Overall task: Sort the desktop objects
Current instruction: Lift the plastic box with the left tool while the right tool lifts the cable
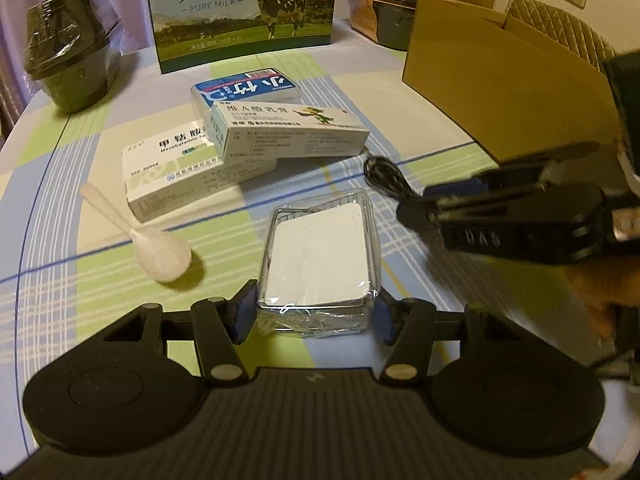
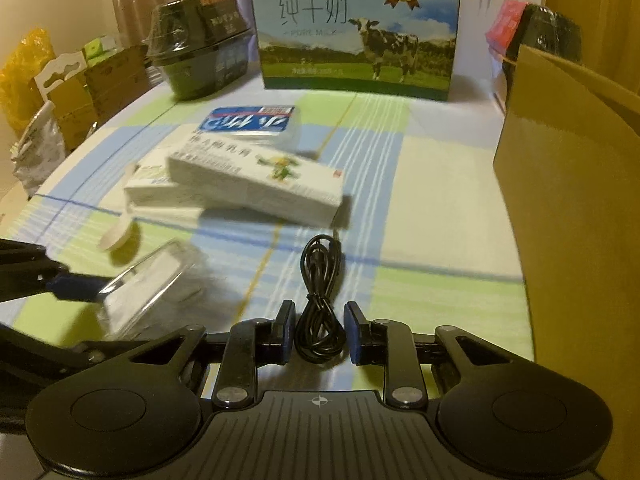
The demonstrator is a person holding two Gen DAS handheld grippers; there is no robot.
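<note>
Left gripper clamps your clear plastic-wrapped white box; right gripper gapes around the coiled black cable. Nothing looks sorted yet: medicine cartons and white plastic spoon await.

Black left tool, blue pads, silver screws, right tool alike, side lettering possibly "UAS"

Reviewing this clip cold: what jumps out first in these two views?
The big pure-milk carton with its cow picture stands at the table's far edge. In front of it lies a pile of medicine boxes, a white plastic spoon to their left. Nearest, the left gripper straddles a clear-wrapped white box, while the right gripper brackets a coiled black cable beside an open cardboard box.
</note>
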